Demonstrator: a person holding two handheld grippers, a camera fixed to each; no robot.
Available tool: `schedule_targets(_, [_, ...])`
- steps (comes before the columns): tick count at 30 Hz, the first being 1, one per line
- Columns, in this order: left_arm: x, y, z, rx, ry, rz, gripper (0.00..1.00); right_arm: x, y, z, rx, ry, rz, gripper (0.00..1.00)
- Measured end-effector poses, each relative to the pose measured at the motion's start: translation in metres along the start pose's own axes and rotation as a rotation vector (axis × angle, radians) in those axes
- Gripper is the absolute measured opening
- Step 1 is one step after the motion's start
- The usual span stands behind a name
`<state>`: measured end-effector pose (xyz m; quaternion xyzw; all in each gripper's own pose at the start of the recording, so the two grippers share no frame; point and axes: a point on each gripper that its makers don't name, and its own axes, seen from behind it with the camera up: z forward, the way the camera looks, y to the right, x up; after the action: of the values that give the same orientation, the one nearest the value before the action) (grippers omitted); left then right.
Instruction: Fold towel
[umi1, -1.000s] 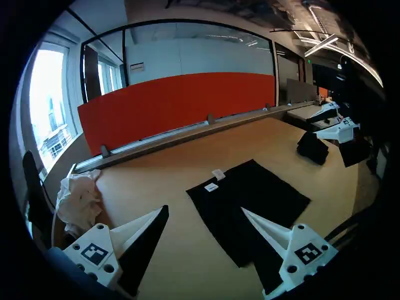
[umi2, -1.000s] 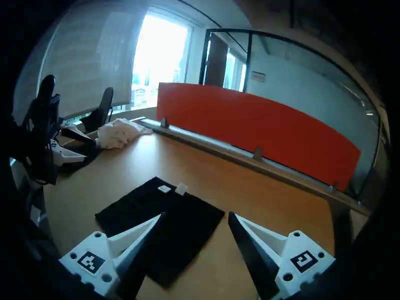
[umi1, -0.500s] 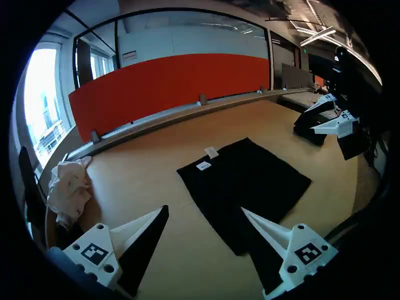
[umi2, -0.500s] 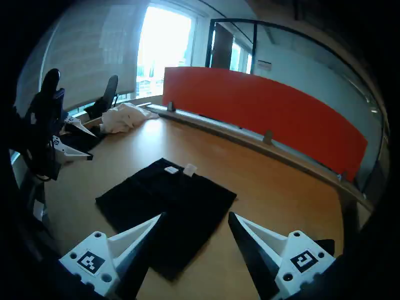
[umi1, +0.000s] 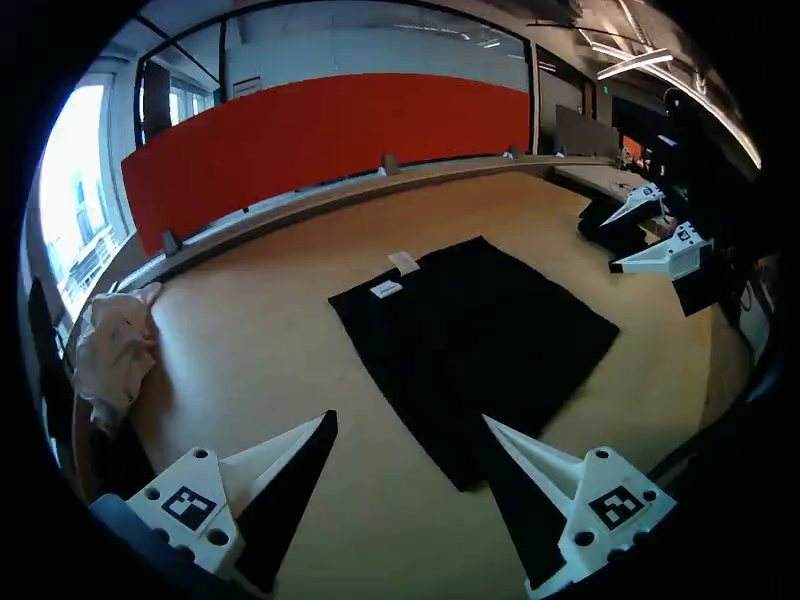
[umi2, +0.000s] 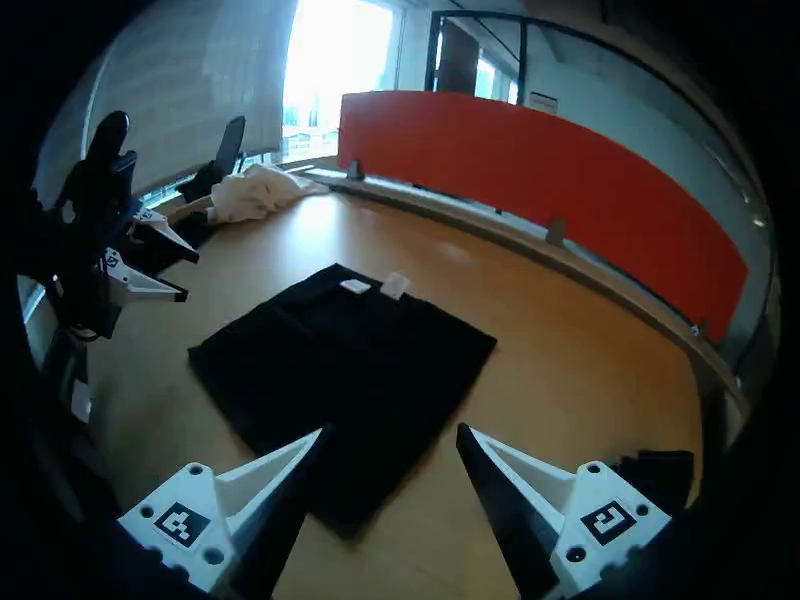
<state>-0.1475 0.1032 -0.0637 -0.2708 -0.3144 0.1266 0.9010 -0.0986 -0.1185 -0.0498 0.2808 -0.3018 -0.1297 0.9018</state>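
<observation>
Left gripper (umi1: 408, 417) and right gripper (umi2: 391, 429) have tilted down over the flat black cloth towel (umi1: 475, 330) spread on the wooden table (umi1: 250, 330); fingers apart, empty. Likely soft, limp: pinch its near corners.

Towel (umi1: 470, 330): black cloth, matt, with a fine, even nap; it lies ahead of the jaws.
Tags (umi1: 404, 262): white and thin; paper or fabric, cannot tell.
Table (umi1: 250, 340): wood-look top, smooth, with a soft sheen.
Left gripper (umi1: 408, 417): matt white plastic fingers with black inner faces.
Right gripper (umi2: 391, 429): the same matt white plastic with black inner faces.
Divider (umi1: 320, 130): red, even and matt, far beyond the jaws.
Rail (umi1: 300, 205): grey, metal-looking and dull.
Rag (umi1: 110, 350): pale crumpled cloth, left of the jaws.
</observation>
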Motion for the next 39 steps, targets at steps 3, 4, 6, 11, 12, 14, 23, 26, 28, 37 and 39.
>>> schedule_targets(3, [-0.008, 0.003, 0.005, -0.009, -0.018, 0.004, 0.96, -0.008, -0.004, 0.004, 0.011, -0.016, -0.001, 0.94])
schedule_targets(4, [-0.010, 0.004, 0.006, -0.013, -0.023, 0.006, 0.96, -0.011, -0.006, 0.005, 0.015, -0.021, -0.001, 0.94])
schedule_targets(6, [-0.015, 0.005, 0.009, -0.019, -0.033, 0.010, 0.96, -0.016, -0.009, 0.008, 0.021, -0.031, -0.001, 0.94])
schedule_targets(11, [-0.023, 0.009, 0.015, -0.036, -0.053, 0.017, 0.96, -0.028, -0.017, 0.012, 0.036, -0.057, -0.002, 0.94])
schedule_targets(12, [-0.025, 0.010, 0.016, -0.039, -0.057, 0.018, 0.96, -0.030, -0.018, 0.012, 0.039, -0.062, -0.003, 0.94])
schedule_targets(14, [-0.028, 0.012, 0.017, -0.045, -0.064, 0.020, 0.96, -0.036, -0.020, 0.014, 0.042, -0.072, -0.004, 0.94])
schedule_targets(23, [-0.042, 0.020, 0.024, -0.079, -0.099, 0.040, 0.96, -0.058, -0.024, 0.017, 0.057, -0.118, -0.012, 0.94])
schedule_targets(26, [-0.048, 0.023, 0.025, -0.088, -0.110, 0.048, 0.96, -0.066, -0.025, 0.017, 0.062, -0.133, -0.013, 0.94])
schedule_targets(28, [-0.051, 0.026, 0.026, -0.095, -0.118, 0.051, 0.96, -0.070, -0.026, 0.017, 0.067, -0.142, -0.014, 0.94])
schedule_targets(37, [-0.067, 0.037, 0.030, -0.128, -0.153, 0.063, 0.96, -0.087, -0.028, 0.017, 0.079, -0.178, -0.024, 0.94])
schedule_targets(39, [-0.070, 0.039, 0.031, -0.134, -0.159, 0.068, 0.96, -0.091, -0.029, 0.017, 0.081, -0.185, -0.027, 0.94])
